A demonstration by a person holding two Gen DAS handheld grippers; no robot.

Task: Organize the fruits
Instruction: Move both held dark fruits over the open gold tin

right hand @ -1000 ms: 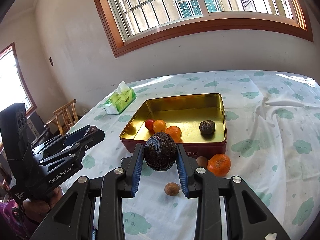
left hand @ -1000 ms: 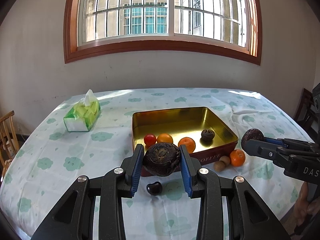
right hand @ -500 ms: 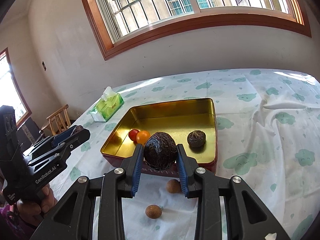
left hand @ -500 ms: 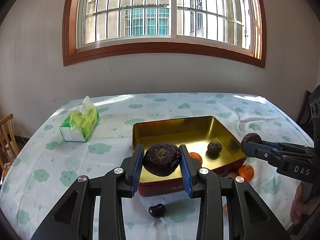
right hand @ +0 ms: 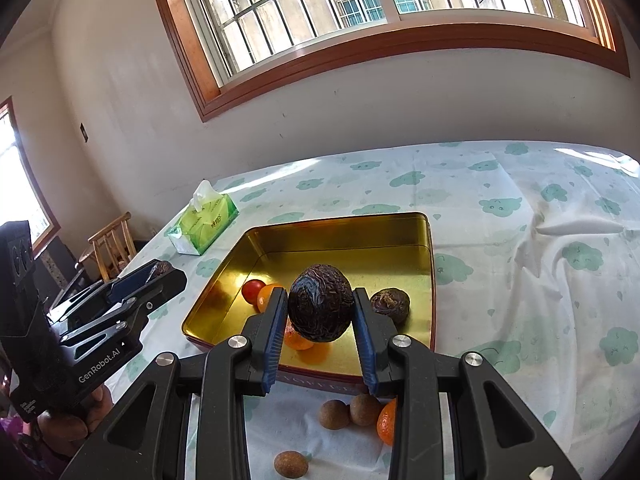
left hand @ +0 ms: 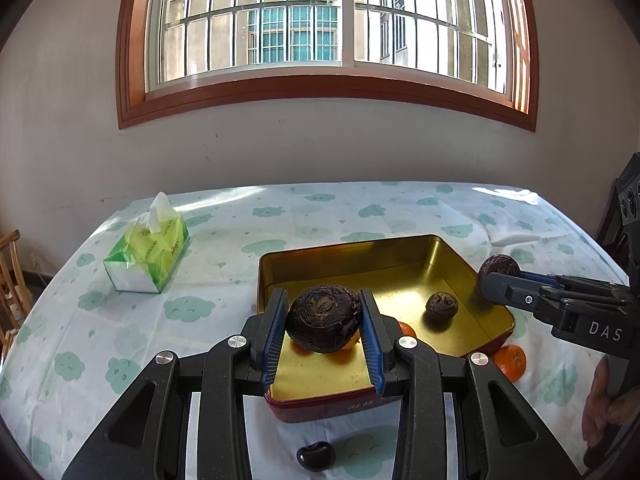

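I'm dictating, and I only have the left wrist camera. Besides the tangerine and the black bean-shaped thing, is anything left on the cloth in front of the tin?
Observer: Yes. The right wrist view shows three small brown fruits on the cloth before the tin.
Operator: What's hidden behind my big dark fruit?
Observer: A red tomato lies in the tin, beside an orange.
Operator: Is the right gripper holding properly?
Observer: The right gripper has its jaws shut on both sides of a dark wrinkled fruit.
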